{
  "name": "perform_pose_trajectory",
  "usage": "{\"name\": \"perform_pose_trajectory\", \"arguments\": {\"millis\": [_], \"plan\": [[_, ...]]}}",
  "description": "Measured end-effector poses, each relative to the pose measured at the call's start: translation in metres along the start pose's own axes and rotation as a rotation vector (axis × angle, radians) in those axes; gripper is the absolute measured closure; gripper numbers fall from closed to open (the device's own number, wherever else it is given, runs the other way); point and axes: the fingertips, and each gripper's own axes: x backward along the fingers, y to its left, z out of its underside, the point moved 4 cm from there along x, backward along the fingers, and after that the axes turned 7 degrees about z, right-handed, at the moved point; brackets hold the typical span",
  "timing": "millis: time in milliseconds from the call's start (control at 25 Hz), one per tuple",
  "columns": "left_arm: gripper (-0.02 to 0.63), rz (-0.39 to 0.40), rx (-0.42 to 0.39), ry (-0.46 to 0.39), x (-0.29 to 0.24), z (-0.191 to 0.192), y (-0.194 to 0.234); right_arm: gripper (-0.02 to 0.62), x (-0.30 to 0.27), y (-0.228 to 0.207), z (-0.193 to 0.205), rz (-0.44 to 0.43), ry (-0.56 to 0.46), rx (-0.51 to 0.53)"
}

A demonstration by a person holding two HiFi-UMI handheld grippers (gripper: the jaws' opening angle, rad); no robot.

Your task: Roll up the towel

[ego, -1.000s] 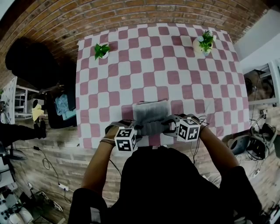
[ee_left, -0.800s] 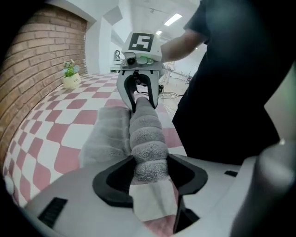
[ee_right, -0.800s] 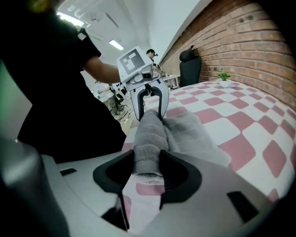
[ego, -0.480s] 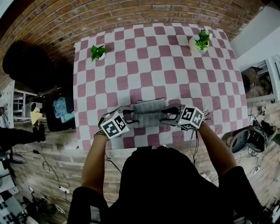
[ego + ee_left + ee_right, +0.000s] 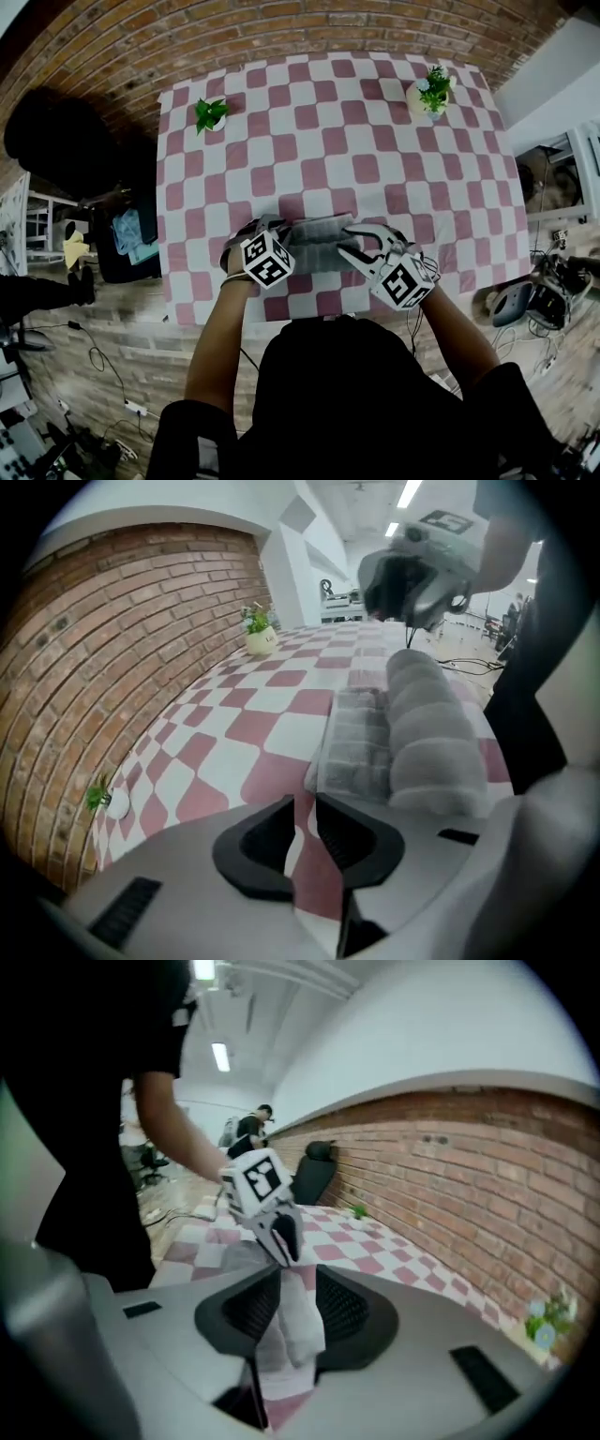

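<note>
Checkered table (image 5: 375, 169), leafy plant (image 5: 212, 112), flowering plant (image 5: 433, 90), brick wall (image 5: 309, 26)

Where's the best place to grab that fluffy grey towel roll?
At its two ends, coming in from the left and right sides. The fluffy grey towel lies half rolled, crosswise like a sausage, on the pink-and-white checked tablecloth, with flat cloth beyond it. Pinching the ends would likely keep the roll tight while it turns forward.

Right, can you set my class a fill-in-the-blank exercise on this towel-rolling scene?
The grey fabric towel lies partly ____ up.
It rests on a tablecloth checked pink and ____.
One small green potted plant stands at the far left corner, another at the far ____ corner.
The wall behind is built of ____.
Missing words: rolled; white; right; brick.
</note>
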Motion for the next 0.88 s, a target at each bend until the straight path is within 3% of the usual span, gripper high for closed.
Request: {"name": "perform_pose_trajectory", "arguments": {"millis": [80, 160, 240, 280, 400, 480, 600, 680, 760, 840, 880], "plan": [[0.531, -0.044, -0.038, 0.028, -0.006, -0.001, -0.004, 0.485, 0.004, 0.045, -0.007, -0.111, 0.031, 0.225], [0.535, -0.092, -0.06, 0.036, -0.012, -0.004, -0.009, 0.487, -0.002, 0.089, 0.015, -0.204, 0.089, 0.447], [0.541, -0.114, -0.02, 0.008, -0.012, -0.006, -0.011, 0.545, -0.015, 0.109, 0.043, -0.201, 0.118, 0.544], [0.541, -0.113, 0.014, -0.02, -0.01, -0.006, -0.011, 0.577, -0.021, 0.11, 0.05, -0.187, 0.128, 0.531], [0.537, -0.068, 0.073, -0.151, 0.009, -0.012, -0.018, 0.578, -0.032, 0.097, 0.053, -0.19, 0.172, 0.406], [0.515, -0.006, 0.049, -0.274, 0.031, -0.017, -0.031, 0.58, -0.037, 0.092, 0.053, -0.219, 0.187, 0.365], [0.448, 0.167, -0.046, -0.414, 0.064, -0.022, -0.067, 0.58, -0.042, 0.088, 0.054, -0.264, 0.198, 0.314], [0.335, 0.294, -0.139, -0.389, 0.071, -0.019, -0.098, 0.581, -0.044, 0.086, 0.055, -0.289, 0.207, 0.274], [0.254, 0.338, -0.272, -0.282, 0.063, -0.011, -0.123, 0.581, -0.045, 0.085, 0.057, -0.308, 0.219, 0.24], [0.242, 0.282, -0.425, -0.144, 0.043, 0.0, -0.134, 0.581, -0.047, 0.082, 0.057, -0.327, 0.235, 0.192], [0.307, 0.248, -0.47, -0.095, 0.034, 0.004, -0.135, 0.581, -0.048, 0.08, 0.056, -0.329, 0.241, 0.158]]}}
